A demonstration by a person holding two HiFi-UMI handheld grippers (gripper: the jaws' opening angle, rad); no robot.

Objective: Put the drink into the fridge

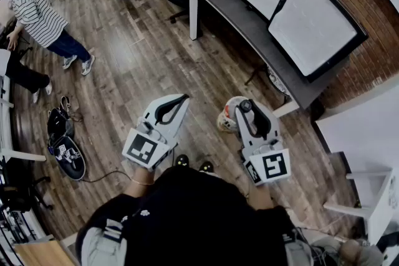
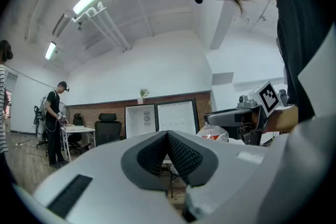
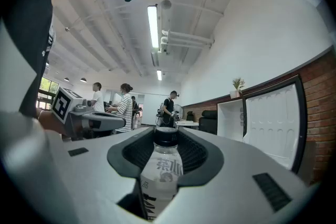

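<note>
Right gripper (image 1: pixel 248 110): jaws clamped on the sides of a drink bottle (image 3: pixel 163 170), which has a clear body, black cap and white label, cap pointing away from the holder. Left gripper (image 2: pixel 167 139): ribbed pads pressed together, nothing between them. Both are held side by side over the wooden floor (image 1: pixel 143 53), the bottle on the right. Far right: a grey table (image 1: pixel 249 28), with two white black-framed doors (image 1: pixel 312 25) behind it against a brick wall. Far left: a person in a striped shirt (image 1: pixel 37 12), well apart.
</note>
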